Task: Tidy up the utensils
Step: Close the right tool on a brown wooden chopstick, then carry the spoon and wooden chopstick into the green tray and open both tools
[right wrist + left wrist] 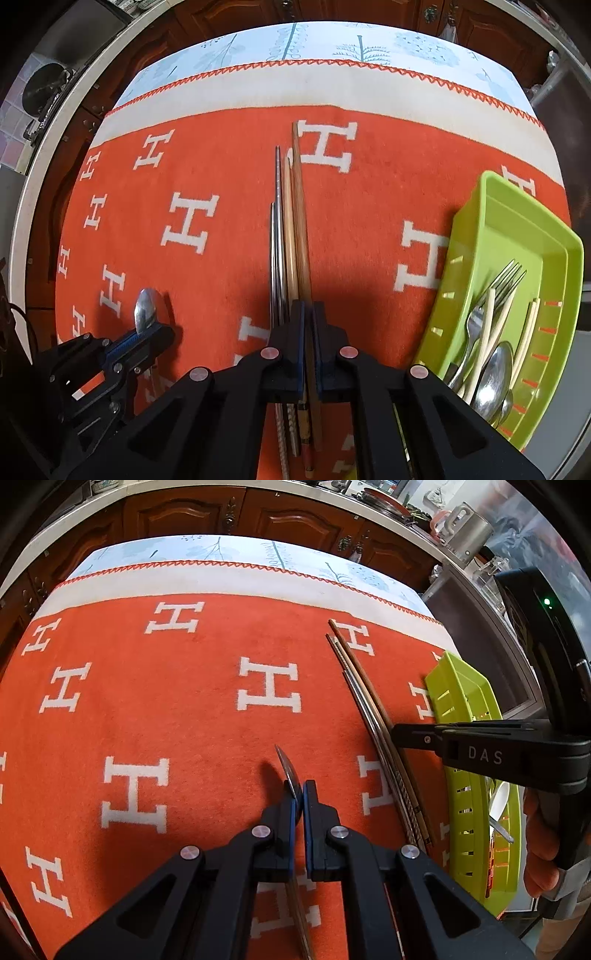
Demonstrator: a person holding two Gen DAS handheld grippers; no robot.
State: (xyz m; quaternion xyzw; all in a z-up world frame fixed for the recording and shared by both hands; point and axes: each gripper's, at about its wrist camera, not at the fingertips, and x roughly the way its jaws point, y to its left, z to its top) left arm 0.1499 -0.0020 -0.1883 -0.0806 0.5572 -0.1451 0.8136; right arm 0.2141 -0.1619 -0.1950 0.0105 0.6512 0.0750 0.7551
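My left gripper is shut on a metal spoon, held just above the orange cloth; the same spoon and gripper show at the lower left of the right wrist view. My right gripper is shut on a wooden chopstick. Beside it lie another wooden chopstick and two metal chopsticks on the cloth. In the left wrist view the chopsticks lie to the right, with the right gripper over them.
A green slotted tray at the right holds forks, spoons and pale chopsticks; it also shows in the left wrist view. Orange H-patterned cloth covers the table. Wooden cabinets stand behind.
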